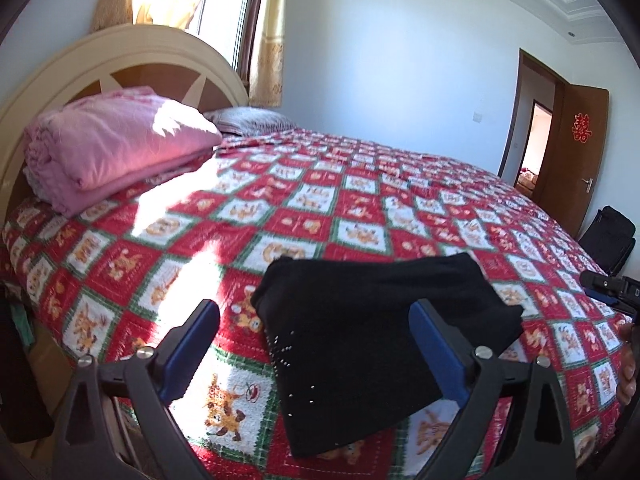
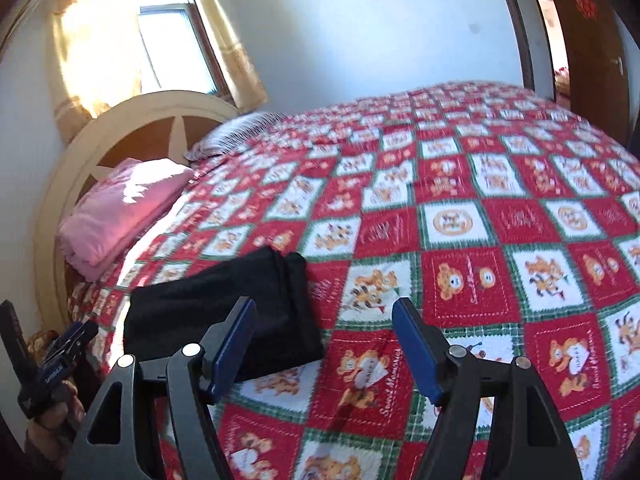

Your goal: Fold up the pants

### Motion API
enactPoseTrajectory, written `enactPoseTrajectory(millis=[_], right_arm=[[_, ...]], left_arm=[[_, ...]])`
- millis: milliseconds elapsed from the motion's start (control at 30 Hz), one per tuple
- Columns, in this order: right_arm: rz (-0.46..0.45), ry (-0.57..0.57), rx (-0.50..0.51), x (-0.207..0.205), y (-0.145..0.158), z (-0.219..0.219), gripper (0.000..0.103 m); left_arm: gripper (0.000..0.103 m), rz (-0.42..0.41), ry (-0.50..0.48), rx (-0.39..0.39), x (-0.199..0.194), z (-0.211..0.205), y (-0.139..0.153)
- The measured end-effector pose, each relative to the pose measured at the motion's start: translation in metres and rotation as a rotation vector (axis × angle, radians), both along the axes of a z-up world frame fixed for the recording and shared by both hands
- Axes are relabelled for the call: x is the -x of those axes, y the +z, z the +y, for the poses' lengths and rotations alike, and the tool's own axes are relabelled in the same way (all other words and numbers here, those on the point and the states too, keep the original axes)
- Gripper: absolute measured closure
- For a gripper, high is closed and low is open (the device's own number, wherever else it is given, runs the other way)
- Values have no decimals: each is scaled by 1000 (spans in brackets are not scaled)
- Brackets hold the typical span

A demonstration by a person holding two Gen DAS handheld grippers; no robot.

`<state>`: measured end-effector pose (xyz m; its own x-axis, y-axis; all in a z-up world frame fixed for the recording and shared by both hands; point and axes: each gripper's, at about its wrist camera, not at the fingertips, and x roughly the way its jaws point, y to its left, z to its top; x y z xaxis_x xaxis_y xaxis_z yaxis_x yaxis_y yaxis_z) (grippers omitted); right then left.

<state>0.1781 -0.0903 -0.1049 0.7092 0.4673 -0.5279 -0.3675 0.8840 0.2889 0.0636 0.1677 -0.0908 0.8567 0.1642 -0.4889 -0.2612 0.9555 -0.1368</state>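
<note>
Folded black pants (image 1: 360,344) lie near my quilt's (image 1: 328,200) lower edge; both grippers, left (image 1: 316,344) and right (image 2: 324,344), gape empty; pink blanket (image 1: 116,140) upper left.

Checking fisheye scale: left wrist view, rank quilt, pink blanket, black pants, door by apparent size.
1. quilt
2. black pants (nearest, so inflated)
3. pink blanket
4. door (farthest, so shrunk)
</note>
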Motion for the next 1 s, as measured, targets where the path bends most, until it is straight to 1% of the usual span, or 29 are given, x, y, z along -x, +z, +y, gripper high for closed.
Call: enactPoseTrajectory(millis=[67, 200, 267, 467, 567, 700, 1000], right_arm=[[-55, 5, -6, 18, 16, 1, 29], [-124, 35, 30, 40, 39, 12, 27], [-162, 44, 47, 52, 47, 18, 27], [-231, 85, 78, 76, 62, 31, 27], [-246, 88, 92, 80, 63, 34, 26], [-231, 88, 83, 79, 61, 33, 26], [-247, 85, 85, 82, 63, 35, 26]], left_arm=[[1, -36, 2, -6, 8, -5, 14], [0, -94, -4, -20, 18, -12, 36], [0, -115, -14, -22, 21, -15, 43], [0, -148, -25, -30, 26, -22, 53], [0, -157, -23, -26, 27, -21, 55], [0, -160, -18, -26, 29, -21, 56], [0, -157, -16, -30, 28, -21, 56]])
